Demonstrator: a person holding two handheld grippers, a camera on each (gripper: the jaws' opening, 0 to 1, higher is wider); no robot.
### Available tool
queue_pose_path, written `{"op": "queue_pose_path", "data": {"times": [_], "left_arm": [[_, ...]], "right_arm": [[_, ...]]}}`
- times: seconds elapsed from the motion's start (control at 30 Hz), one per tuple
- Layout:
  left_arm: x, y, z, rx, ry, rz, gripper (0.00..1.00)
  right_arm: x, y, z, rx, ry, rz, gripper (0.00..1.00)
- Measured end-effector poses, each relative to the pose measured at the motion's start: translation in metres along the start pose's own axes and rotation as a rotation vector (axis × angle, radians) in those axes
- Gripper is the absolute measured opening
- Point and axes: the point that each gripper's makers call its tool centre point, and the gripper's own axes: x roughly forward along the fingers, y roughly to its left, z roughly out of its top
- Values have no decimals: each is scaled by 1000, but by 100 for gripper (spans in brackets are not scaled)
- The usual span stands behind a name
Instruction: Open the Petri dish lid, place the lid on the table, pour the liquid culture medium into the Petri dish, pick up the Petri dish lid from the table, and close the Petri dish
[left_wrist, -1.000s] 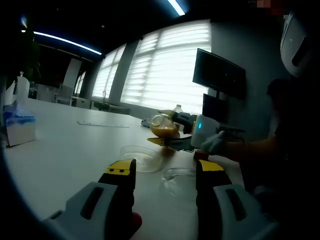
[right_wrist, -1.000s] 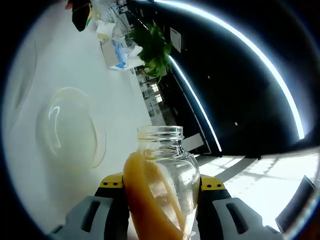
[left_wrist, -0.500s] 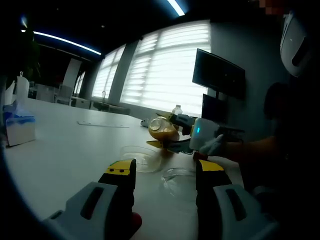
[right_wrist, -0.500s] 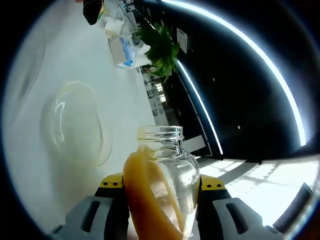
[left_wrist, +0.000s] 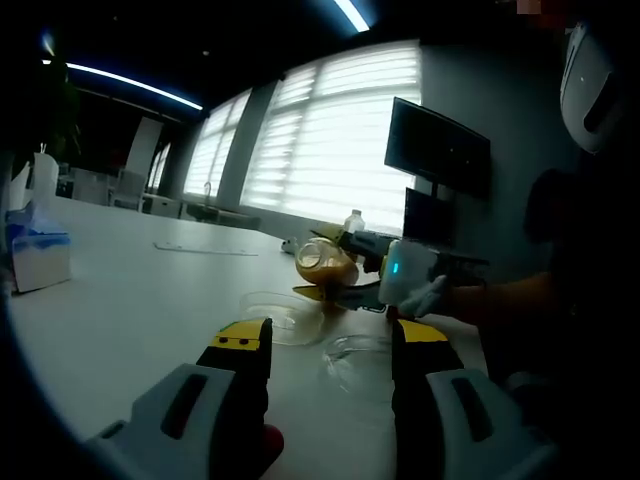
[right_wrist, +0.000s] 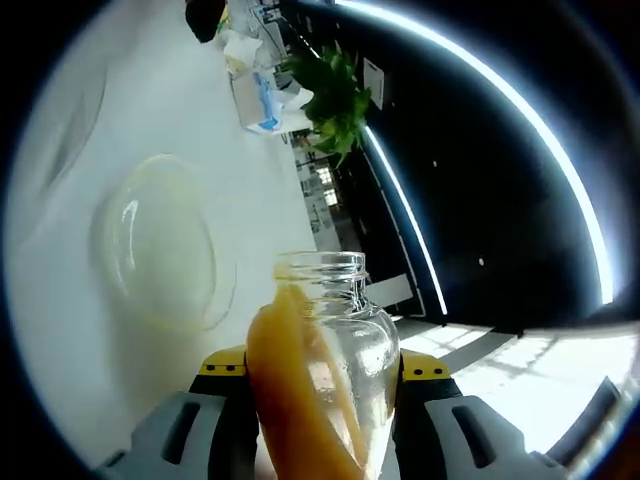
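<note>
Bottle (right_wrist: 318, 385) of orange culture medium, tipped on its side, sits clamped in the right gripper (right_wrist: 322, 375) over the open Petri dish (right_wrist: 165, 255) (lid (left_wrist: 358, 352) lies beside); left gripper (left_wrist: 325, 345) hovers, jaws apart.

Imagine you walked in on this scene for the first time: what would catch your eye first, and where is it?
First, the glass bottle of orange liquid, clamped in the right gripper and tipped on its side toward the open Petri dish on the white table. In the left gripper view the Petri dish lid lies on the table beside the dish, just beyond the left gripper, whose jaws stand open and empty. Bright blinded windows glow behind.
</note>
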Motion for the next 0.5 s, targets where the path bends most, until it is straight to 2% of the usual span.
{"op": "queue_pose_path", "data": {"times": [0.5], "left_arm": [[0, 0, 0, 1, -1, 0, 40]], "right_arm": [[0, 7, 1, -42, 1, 19, 48]]}}
